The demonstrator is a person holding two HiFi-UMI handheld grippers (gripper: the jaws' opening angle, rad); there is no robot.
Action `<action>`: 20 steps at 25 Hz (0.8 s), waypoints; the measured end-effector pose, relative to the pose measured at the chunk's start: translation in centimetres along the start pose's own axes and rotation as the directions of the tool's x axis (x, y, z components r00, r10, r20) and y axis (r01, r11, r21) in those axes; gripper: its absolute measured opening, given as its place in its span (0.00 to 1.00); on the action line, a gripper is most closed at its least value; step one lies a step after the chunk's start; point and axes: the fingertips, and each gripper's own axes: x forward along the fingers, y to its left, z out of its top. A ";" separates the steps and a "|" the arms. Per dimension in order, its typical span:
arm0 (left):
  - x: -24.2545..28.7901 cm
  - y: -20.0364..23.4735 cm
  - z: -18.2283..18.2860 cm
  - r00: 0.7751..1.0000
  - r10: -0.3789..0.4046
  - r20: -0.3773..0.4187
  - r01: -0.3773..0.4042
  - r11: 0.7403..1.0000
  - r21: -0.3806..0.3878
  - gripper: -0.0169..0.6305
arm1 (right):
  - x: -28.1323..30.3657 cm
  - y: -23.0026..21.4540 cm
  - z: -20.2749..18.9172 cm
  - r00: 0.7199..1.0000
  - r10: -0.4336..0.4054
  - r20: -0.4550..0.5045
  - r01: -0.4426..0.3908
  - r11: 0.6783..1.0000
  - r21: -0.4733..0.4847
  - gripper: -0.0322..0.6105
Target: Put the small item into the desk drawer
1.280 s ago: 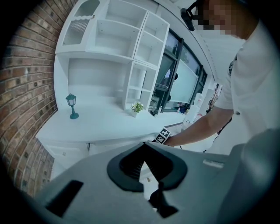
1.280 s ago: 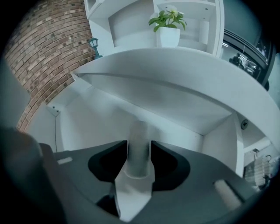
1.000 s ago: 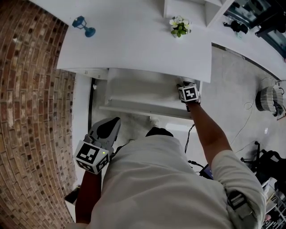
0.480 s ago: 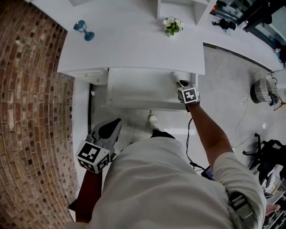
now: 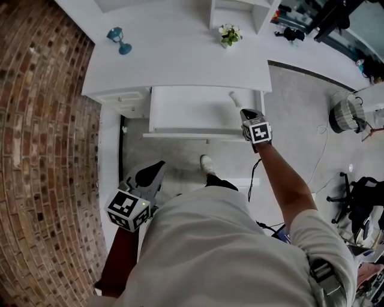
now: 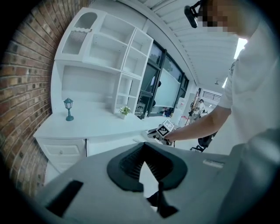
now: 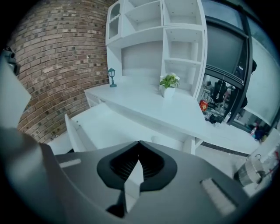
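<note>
Dropped off, then pulled back.
Left the small white stubby item [image 5: 233,96] in the 2 o'clock corner of the open white desk drawer [image 5: 186,108]; drew right tongs [image 5: 245,112] to its 5 o'clock, closing shut on nothing. Holds left tongs [image 5: 157,163] shut, empty, at 7 o'clock. Probably just needs pushing closed.

Counter [image 5: 180,60]: wall [image 5: 42,150] along its left side, shelves [image 5: 240,9] at its back. Lamp [image 5: 119,41] is set on it at left rear; plant [image 5: 228,34] at right rear, just before the shelves. Drawer [image 5: 192,111] is drawn out below the front edge; item [image 5: 234,97] is laid in its right rear part. Basket [image 5: 343,114] is stood on the floor [image 5: 300,102], well to the right.
</note>
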 end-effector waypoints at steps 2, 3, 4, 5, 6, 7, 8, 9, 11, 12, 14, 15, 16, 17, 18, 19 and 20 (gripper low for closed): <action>-1.3 -0.2 -0.8 1.000 -0.008 0.007 0.008 1.000 0.003 0.04 | -1.4 1.2 -0.1 1.000 0.003 0.017 -0.004 1.000 0.021 0.07; -2.0 -0.2 -1.2 1.000 -0.011 0.010 0.010 1.000 0.003 0.04 | -2.1 1.9 -0.4 1.000 0.005 0.020 -0.005 0.999 0.031 0.07; -2.7 -0.3 -1.6 1.000 -0.012 0.014 0.012 1.000 0.003 0.04 | -2.9 2.7 -0.5 1.000 0.007 0.028 -0.008 0.999 0.036 0.07; -3.4 -0.3 -2.1 1.000 -0.013 0.018 0.013 1.000 0.003 0.04 | -3.8 3.7 -0.3 0.999 0.012 0.041 -0.013 0.999 0.036 0.07; -4.1 -0.3 -2.5 1.000 -0.015 0.022 0.015 1.000 0.003 0.04 | -4.7 4.7 -0.1 0.998 0.018 0.056 -0.020 0.999 0.036 0.07; -4.8 -0.3 -2.9 1.000 -0.017 0.026 0.017 1.000 0.002 0.04 | -5.4 5.7 -0.1 0.997 0.026 0.068 -0.028 0.999 0.037 0.07; -5.5 -0.2 -3.3 0.999 -0.019 0.030 0.019 1.000 -0.001 0.04 | -6.1 6.8 -0.3 0.996 0.037 0.077 -0.040 0.998 0.044 0.07; -6.2 -0.2 -3.8 0.999 -0.021 0.035 0.021 1.000 -0.004 0.04 | -6.6 7.9 -0.6 0.995 0.052 0.082 -0.057 0.997 0.058 0.07; -7.5 -0.1 -4.7 0.999 -0.025 0.041 0.025 1.000 -0.011 0.04 | -7.9 10.3 -1.0 0.992 0.088 0.093 -0.096 0.992 0.079 0.07; -8.1 -0.1 -5.2 0.999 -0.026 0.043 0.027 1.000 -0.014 0.04 | -8.6 11.6 -1.1 0.989 0.106 0.099 -0.114 0.991 0.076 0.07; -9.3 -0.2 -6.1 0.998 -0.030 0.046 0.031 0.999 -0.020 0.04 | -10.1 14.2 -1.5 0.985 0.140 0.101 -0.146 0.988 0.053 0.07; -9.8 -0.3 -6.6 0.998 -0.033 0.047 0.034 0.999 -0.022 0.04 | -10.9 15.6 -1.7 0.982 0.160 0.102 -0.164 0.986 0.036 0.07; -10.3 -0.4 -7.0 0.998 -0.035 0.048 0.036 0.999 -0.023 0.04 | -11.8 17.0 -1.9 0.978 0.184 0.103 -0.187 0.982 0.022 0.07; -10.8 -0.5 -7.5 0.998 -0.037 0.048 0.038 0.999 -0.022 0.04 | -12.7 18.5 -2.2 0.973 0.208 0.104 -0.211 0.978 0.010 0.07; -11.2 -0.7 -7.9 0.998 -0.039 0.048 0.040 0.999 -0.021 0.04 | -13.6 19.9 -2.4 0.967 0.230 0.106 -0.231 0.973 -0.003 0.07; -11.6 -0.8 -8.3 0.998 -0.041 0.048 0.042 0.999 -0.020 0.04 | -14.6 21.1 -2.5 0.963 0.247 0.110 -0.246 0.969 -0.019 0.07; -11.9 -0.9 -8.7 0.998 -0.042 0.048 0.043 0.999 -0.019 0.04 | -15.5 22.1 -2.5 0.959 0.259 0.116 -0.257 0.966 -0.033 0.07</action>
